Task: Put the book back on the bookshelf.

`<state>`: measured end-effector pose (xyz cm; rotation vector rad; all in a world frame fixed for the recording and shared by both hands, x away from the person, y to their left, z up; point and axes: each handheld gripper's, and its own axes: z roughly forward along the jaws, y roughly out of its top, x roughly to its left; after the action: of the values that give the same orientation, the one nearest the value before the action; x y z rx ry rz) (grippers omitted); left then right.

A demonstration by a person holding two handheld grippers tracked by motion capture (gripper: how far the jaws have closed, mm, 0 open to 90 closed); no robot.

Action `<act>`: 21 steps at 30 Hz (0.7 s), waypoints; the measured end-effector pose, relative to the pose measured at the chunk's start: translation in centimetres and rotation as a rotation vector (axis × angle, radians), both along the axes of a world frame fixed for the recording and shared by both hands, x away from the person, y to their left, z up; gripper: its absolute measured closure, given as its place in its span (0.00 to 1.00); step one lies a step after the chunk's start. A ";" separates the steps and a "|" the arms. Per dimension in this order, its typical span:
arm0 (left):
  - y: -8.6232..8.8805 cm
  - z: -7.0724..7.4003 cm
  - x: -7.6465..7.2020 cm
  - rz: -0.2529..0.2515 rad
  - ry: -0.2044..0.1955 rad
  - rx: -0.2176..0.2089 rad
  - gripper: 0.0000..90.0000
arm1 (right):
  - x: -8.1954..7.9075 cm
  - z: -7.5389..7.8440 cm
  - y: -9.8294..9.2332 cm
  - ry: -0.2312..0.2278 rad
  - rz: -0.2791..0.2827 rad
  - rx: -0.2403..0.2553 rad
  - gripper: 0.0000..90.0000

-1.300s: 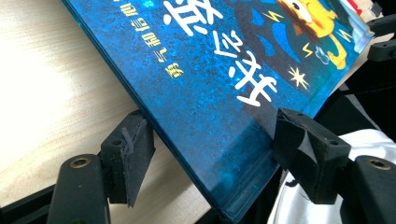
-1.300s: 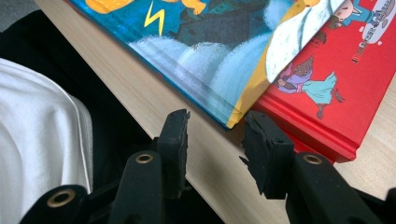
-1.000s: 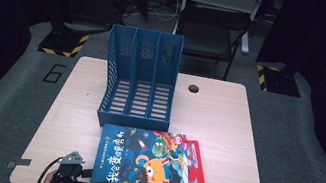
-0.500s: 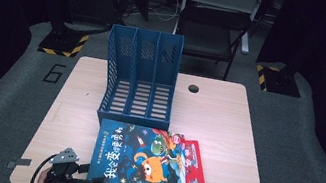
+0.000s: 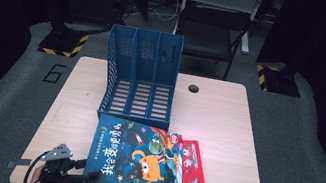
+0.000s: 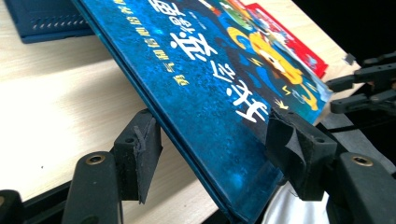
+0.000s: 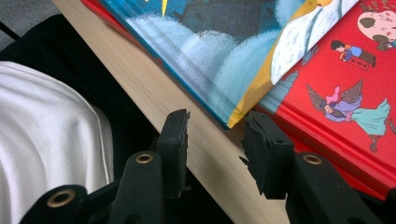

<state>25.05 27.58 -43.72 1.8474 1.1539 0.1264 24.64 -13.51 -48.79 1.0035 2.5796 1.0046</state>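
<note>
The large, stiff, glossy blue hardcover picture book (image 5: 139, 157), lying on a red book (image 5: 192, 163) at the table's near edge, looks slippery; the left gripper (image 6: 212, 154) seems clamped on its lifted corner, jaws just closing, while the right gripper (image 7: 212, 140) gapes.

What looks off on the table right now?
The blue book sits skewed on the red book, and its near left corner is tilted up off the table, between the left gripper's jaws, which have just been closing.
</note>
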 end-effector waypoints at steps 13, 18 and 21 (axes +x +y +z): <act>-0.3 2.3 -0.3 -0.029 -0.047 -0.017 0.43 | 0.1 -0.1 0.8 0.008 -0.003 0.010 0.68; -0.3 2.9 -0.1 -0.040 -0.047 -0.008 0.45 | 0.4 -0.1 0.7 0.052 -0.028 0.052 0.70; -0.5 3.2 -0.1 -0.036 -0.051 -0.006 0.45 | 0.6 -0.1 0.5 0.061 -0.024 0.060 0.71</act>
<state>24.98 27.05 -40.56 1.8485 1.0841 0.1481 25.20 -12.99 -48.88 1.0943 2.5930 1.0678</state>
